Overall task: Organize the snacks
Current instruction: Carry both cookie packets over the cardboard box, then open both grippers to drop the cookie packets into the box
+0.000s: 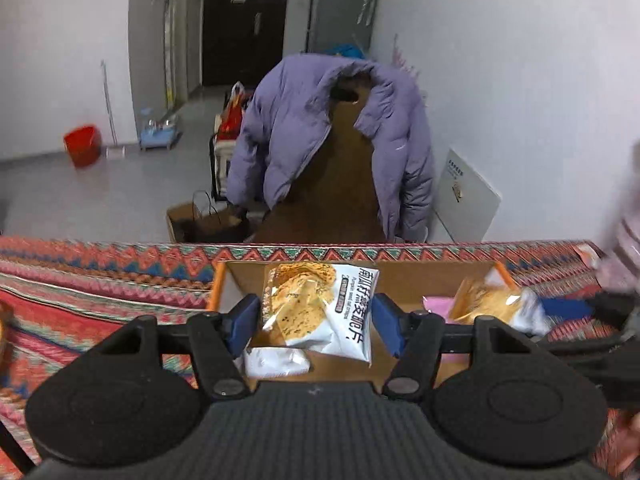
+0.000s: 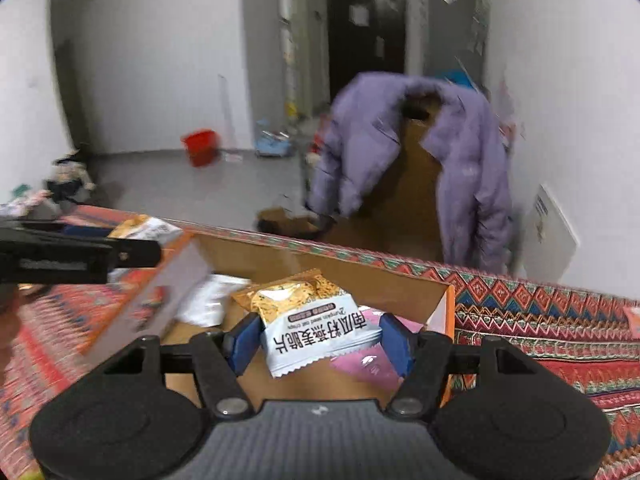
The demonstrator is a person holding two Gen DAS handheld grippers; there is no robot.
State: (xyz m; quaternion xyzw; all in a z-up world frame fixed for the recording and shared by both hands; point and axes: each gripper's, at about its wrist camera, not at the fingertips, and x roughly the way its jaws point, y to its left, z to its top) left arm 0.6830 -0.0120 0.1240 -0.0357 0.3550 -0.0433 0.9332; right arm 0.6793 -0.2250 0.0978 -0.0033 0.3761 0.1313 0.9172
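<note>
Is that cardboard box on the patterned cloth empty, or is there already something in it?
Not empty. The open cardboard box already holds a white packet and a pink packet on its floor.

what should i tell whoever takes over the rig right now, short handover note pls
Left gripper: shut on a crisp packet, above the cardboard box.
Right gripper: shut on a second crisp packet, also over the box.
Already in the box: a white packet and a pink packet.
Left to do: release both packets into the box. One more packet lies on the patterned cloth.
</note>
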